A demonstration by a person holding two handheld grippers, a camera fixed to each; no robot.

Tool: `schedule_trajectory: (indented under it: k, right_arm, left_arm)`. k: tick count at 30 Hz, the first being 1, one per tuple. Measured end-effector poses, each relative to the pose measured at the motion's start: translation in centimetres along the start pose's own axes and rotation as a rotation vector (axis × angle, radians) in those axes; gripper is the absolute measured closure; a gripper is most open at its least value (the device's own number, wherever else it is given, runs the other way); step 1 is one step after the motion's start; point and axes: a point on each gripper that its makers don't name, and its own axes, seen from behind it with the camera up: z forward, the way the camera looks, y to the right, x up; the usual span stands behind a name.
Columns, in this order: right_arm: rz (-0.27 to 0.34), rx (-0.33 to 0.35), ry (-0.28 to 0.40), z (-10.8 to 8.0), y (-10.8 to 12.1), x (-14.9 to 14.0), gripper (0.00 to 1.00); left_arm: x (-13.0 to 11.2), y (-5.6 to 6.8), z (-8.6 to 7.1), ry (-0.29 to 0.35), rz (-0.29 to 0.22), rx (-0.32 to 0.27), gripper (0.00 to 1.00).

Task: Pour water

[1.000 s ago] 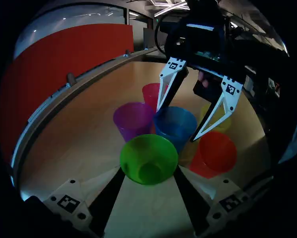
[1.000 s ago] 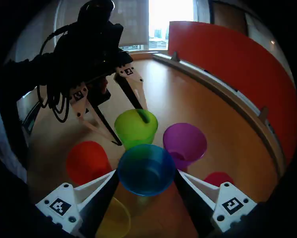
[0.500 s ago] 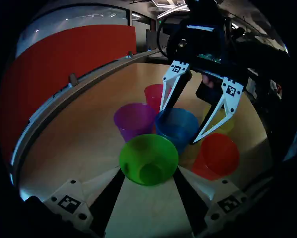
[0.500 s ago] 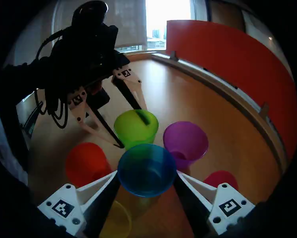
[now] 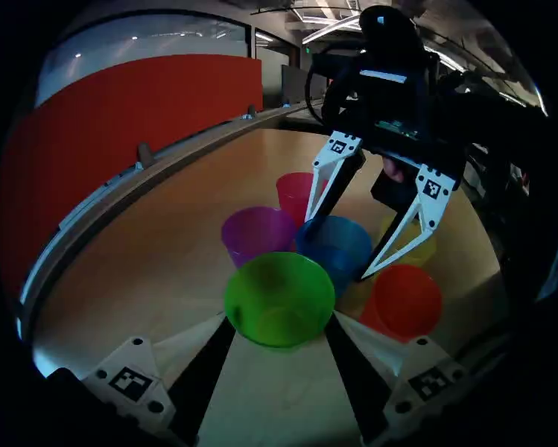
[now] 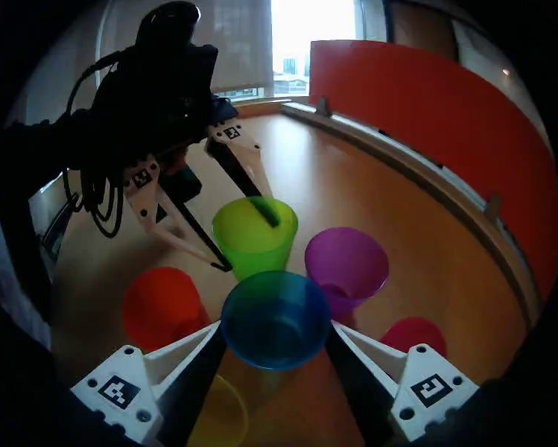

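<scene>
Both cups were in hand, so the step was the one just ahead of the pour. The left gripper (image 5: 279,319) was closed on the green cup (image 5: 280,298), a finger pressing each side. The right gripper (image 6: 274,325) clamped the blue cup (image 6: 275,319) the same way. The two cups sat almost rim to rim over the middle of the table (image 5: 167,246), well in from the edge that ran along the red panel (image 5: 130,112).

Around them stood a purple cup (image 5: 258,232), a pink cup (image 5: 295,190), an orange cup (image 5: 407,298) and a yellow cup (image 5: 420,249), packed close.

Whether either held cup had water in it could not be told; the blue one looked darker at the bottom, no more.

The next move probably called for raising one cup above the other's rim and tipping it slowly. The cups standing beside them left little room for a swing.

The left gripper view looked down into the green cup and caught the right gripper (image 5: 338,247) from outside, its white fingers flanking the blue cup (image 5: 333,246). The right gripper view looked into the blue cup and showed the left gripper (image 6: 247,243) with one finger seen through the green cup's (image 6: 252,235) wall, with a bright window (image 6: 308,37) beyond.
</scene>
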Motion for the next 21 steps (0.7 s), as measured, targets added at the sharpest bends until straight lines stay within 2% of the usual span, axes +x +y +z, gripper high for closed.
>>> schedule_trajectory:
  k: [12,21]
  right_arm:
    - [0.014,-0.020,0.037,-1.2,0.3,1.3,0.10]
    - [0.012,-0.050,0.085,-3.5,0.0,3.4,0.10]
  left_arm:
    - [0.6,0.3,-1.5,0.005,0.012,0.019,0.18]
    - [2.2,0.4,-3.0,0.039,0.014,0.043,0.18]
